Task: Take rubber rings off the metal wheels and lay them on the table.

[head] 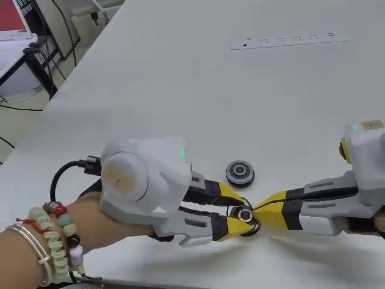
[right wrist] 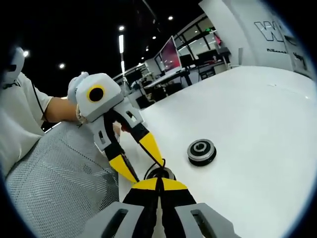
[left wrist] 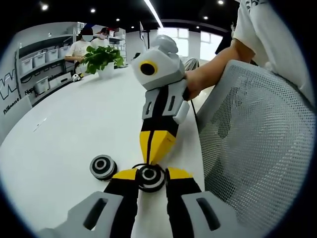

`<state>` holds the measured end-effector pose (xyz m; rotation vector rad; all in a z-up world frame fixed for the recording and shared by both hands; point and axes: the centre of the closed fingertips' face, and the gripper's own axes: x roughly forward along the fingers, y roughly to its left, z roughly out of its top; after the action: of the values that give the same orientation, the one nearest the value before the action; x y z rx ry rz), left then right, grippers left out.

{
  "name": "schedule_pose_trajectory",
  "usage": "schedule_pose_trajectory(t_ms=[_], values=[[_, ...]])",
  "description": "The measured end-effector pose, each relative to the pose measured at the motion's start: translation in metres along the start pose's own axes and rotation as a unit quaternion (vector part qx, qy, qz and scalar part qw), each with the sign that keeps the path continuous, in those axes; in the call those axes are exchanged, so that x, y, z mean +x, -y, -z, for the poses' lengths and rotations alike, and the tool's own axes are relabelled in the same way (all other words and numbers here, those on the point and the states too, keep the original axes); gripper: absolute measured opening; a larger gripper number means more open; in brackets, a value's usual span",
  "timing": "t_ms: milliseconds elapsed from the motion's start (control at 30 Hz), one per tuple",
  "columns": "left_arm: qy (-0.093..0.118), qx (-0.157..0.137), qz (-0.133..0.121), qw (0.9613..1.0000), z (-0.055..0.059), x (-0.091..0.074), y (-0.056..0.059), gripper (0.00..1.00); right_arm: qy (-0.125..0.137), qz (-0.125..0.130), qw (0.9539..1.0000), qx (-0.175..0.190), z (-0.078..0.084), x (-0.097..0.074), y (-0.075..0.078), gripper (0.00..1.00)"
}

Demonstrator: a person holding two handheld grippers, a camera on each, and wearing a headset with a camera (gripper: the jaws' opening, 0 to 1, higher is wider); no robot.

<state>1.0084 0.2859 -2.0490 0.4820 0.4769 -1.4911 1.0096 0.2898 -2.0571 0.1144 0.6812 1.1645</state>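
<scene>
You're mid-peel: your left gripper (left wrist: 152, 174) clamps the metal wheel (head: 244, 215) at the table's (head: 180, 72) near edge, your right gripper (right wrist: 158, 184) pinches its rubber ring (right wrist: 163, 161), so next pull rightward, clear of the second wheel (head: 240, 172) just beyond.

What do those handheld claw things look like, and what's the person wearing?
The left gripper and right gripper: white housings, black jaws with yellow tips. A black cable trails from the left one. Beaded bracelets ring that wrist; the sleeve is white.
</scene>
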Motion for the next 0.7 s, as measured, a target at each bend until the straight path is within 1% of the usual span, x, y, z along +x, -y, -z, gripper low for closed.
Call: schedule_pose_trajectory(t_ms=[67,100,167,200,267,367,467,533,700], values=[[-0.001,0.008,0.006,0.9999,-0.002,-0.004,0.003,0.23,0.000,0.000,1.0000,0.000,-0.001,0.000,0.000,0.00],[-0.001,0.013,0.007,0.9999,-0.003,-0.007,0.003,0.28,0.000,0.001,1.0000,-0.001,-0.001,0.000,0.000,0.00],[0.001,0.012,0.011,0.9999,-0.007,-0.013,0.004,0.37,-0.003,0.001,1.0000,-0.005,-0.002,0.000,0.000,0.00],[0.004,0.011,0.011,0.9999,-0.009,-0.016,0.003,0.43,-0.004,0.001,1.0000,-0.006,-0.002,0.000,0.000,0.00],[0.008,0.005,0.013,0.9999,-0.012,-0.022,0.003,0.51,-0.005,0.001,1.0000,-0.009,-0.004,-0.001,-0.001,0.00],[0.014,0.003,0.001,0.9999,-0.016,-0.035,0.000,0.60,-0.005,0.000,0.9999,-0.013,-0.008,-0.001,-0.001,0.00],[0.014,-0.006,-0.013,0.9998,-0.015,-0.048,-0.004,0.71,-0.006,-0.002,0.9998,-0.019,-0.011,-0.002,-0.003,0.00],[0.015,-0.010,-0.021,0.9996,-0.014,-0.059,-0.005,0.75,-0.007,-0.005,0.9997,-0.024,-0.014,-0.001,-0.005,0.00],[0.016,-0.024,-0.044,0.9986,-0.009,-0.083,-0.008,0.81,-0.016,-0.012,0.9991,-0.038,-0.019,0.004,-0.008,0.00]])
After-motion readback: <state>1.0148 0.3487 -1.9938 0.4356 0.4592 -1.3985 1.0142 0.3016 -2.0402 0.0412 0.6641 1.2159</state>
